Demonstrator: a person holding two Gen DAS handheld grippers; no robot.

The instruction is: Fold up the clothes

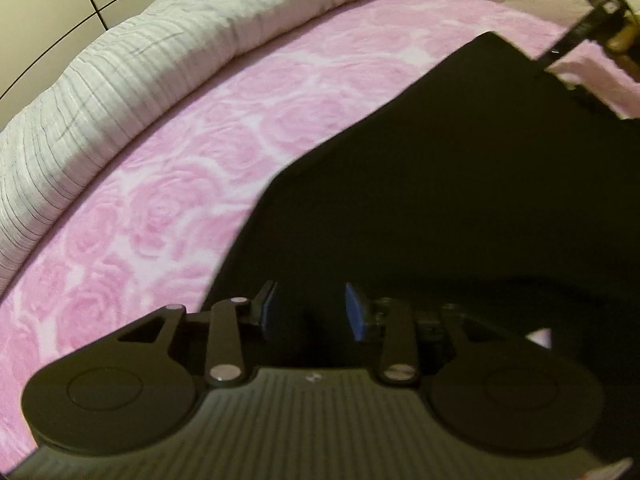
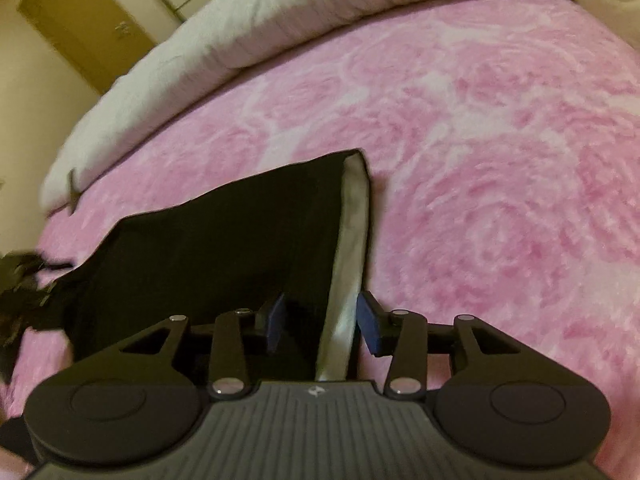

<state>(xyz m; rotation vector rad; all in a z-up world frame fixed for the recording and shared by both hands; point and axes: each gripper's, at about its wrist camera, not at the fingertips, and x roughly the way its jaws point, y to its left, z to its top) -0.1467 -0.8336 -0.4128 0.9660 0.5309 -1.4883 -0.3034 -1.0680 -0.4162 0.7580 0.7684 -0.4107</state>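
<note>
A black garment (image 1: 460, 184) lies spread on the pink rose-patterned blanket (image 1: 192, 184). My left gripper (image 1: 312, 310) hovers over its near left part with its blue pads (image 1: 357, 314) apart, and nothing is pinched between them. In the right wrist view the same garment (image 2: 224, 240) shows a pale stripe (image 2: 352, 240) along its right edge. That edge runs between the pads of my right gripper (image 2: 322, 326), which stand apart and do not press on it. The right gripper (image 1: 600, 12) also shows at the garment's far corner in the left wrist view.
A white ribbed duvet (image 1: 132, 72) is bunched along the far side of the bed. Wardrobe doors (image 2: 84, 28) stand behind it. Bare pink blanket (image 2: 500, 160) stretches to the right of the garment. A blurred dark shape (image 2: 24, 276) sits at the garment's left end.
</note>
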